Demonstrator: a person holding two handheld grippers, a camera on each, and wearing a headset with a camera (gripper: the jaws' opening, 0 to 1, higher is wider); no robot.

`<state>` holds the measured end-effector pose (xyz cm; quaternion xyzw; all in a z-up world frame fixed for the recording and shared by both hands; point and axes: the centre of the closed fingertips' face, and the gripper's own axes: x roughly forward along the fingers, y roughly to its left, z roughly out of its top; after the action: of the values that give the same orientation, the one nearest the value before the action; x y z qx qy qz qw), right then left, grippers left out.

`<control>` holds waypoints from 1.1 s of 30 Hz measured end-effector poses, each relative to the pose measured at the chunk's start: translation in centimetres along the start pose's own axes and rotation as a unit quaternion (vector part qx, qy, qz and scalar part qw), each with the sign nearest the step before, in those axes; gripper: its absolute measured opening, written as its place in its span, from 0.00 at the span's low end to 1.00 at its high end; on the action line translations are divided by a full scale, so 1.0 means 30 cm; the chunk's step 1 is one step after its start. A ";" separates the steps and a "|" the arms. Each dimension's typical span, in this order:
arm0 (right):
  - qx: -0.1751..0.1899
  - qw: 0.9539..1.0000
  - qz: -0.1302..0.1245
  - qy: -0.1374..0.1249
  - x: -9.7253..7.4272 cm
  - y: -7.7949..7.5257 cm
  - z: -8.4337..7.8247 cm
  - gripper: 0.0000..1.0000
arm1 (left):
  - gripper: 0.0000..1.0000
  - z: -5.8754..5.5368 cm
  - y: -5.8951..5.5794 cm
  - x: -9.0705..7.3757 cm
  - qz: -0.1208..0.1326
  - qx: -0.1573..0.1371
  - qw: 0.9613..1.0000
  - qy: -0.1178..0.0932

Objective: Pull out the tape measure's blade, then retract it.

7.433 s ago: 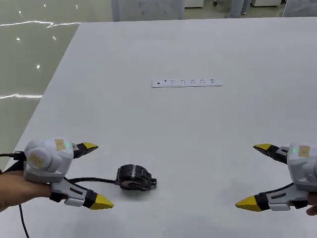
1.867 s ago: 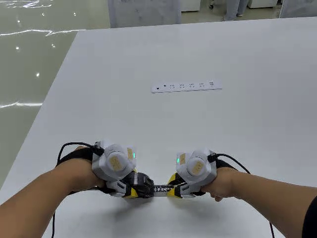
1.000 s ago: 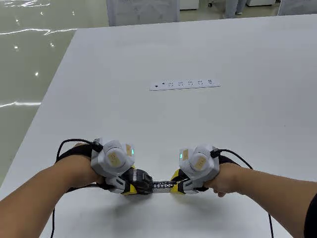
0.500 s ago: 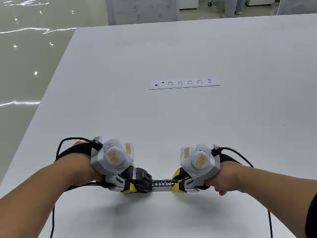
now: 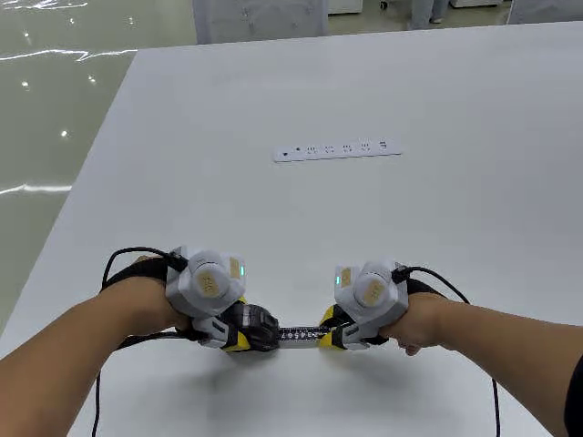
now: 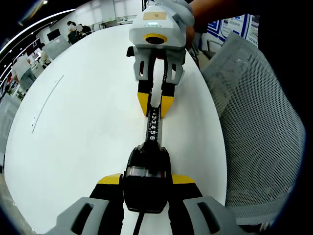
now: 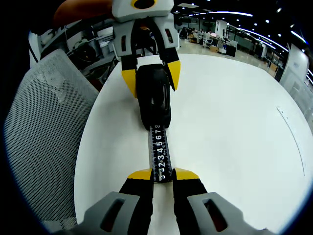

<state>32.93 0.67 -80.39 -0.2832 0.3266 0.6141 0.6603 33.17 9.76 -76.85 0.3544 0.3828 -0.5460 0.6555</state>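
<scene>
A black tape measure (image 5: 250,327) rests on the white table (image 5: 301,228) near its front edge. My left gripper (image 5: 235,339) is shut on its case (image 6: 146,171), yellow tips on either side. A short length of white blade (image 5: 301,335) with black numbers runs out to the right. My right gripper (image 5: 332,337) is shut on the blade's end (image 7: 157,172). In the right gripper view the case (image 7: 154,98) lies ahead with the left gripper's yellow fingertips (image 7: 128,81) around it. In the left gripper view the right gripper (image 6: 154,104) pinches the blade (image 6: 153,128).
A white power strip (image 5: 337,149) lies flat in the middle of the table. A grey mesh chair back (image 6: 259,132) stands just off the table's front edge. A black cable (image 5: 123,259) trails from the left hand. Shiny floor (image 5: 55,100) lies beyond the left edge.
Both grippers came in from apart and shut on the tape measure and its blade. Over the last second the right gripper has drawn slightly to the right, lengthening the exposed blade.
</scene>
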 end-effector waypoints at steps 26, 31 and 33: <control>-0.003 1.000 -0.006 0.010 -0.037 -0.017 -0.041 0.10 | 0.31 0.000 0.001 0.000 0.005 -0.002 1.000 -0.001; -0.003 1.000 -0.006 0.011 -0.041 -0.018 -0.046 0.10 | 0.31 0.000 0.001 0.000 0.005 -0.002 1.000 -0.001; -0.004 1.000 -0.006 0.012 -0.046 -0.018 -0.053 0.10 | 0.31 -0.001 0.002 0.000 0.005 -0.003 1.000 -0.001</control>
<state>33.28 -1.47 -80.32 -0.2951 0.3302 0.6077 0.6593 33.22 9.80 -76.84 0.3537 0.3817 -0.5425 0.6595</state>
